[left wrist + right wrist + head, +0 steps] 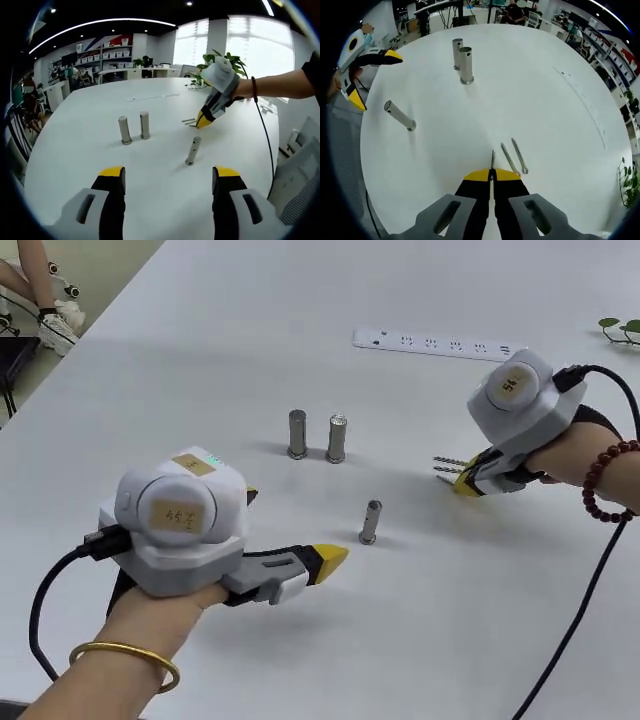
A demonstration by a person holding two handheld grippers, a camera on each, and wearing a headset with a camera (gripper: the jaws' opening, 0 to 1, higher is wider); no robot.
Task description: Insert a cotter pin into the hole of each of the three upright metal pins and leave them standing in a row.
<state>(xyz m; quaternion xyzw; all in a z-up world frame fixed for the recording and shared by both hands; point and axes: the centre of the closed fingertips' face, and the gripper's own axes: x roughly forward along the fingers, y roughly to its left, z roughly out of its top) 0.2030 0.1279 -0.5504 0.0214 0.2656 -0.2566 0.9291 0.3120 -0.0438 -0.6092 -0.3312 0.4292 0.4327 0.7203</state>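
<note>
At centre frame on the table, the first pin stands just left of the second pin. The third pin stands alone at their lower right. The cotter pins lie at mid right, with the power strip above them.

Left gripper: chunky white and grey body with a round bump on top.
Left sticker: tan, with small writing too tiny to read.
Left fingers: black, with yellow tips and grey bases.
Left cable: black, plugged into the left side of the body.
Left wrist: a thin gold bangle.
Right gripper: the same white and grey body.
Right sticker: tan, with red marks.
Right fingers: black, with yellow tips.
Right cable: thin and black.
Right wrist: a dark red bead bracelet.
Right hand: a black strap.
</note>
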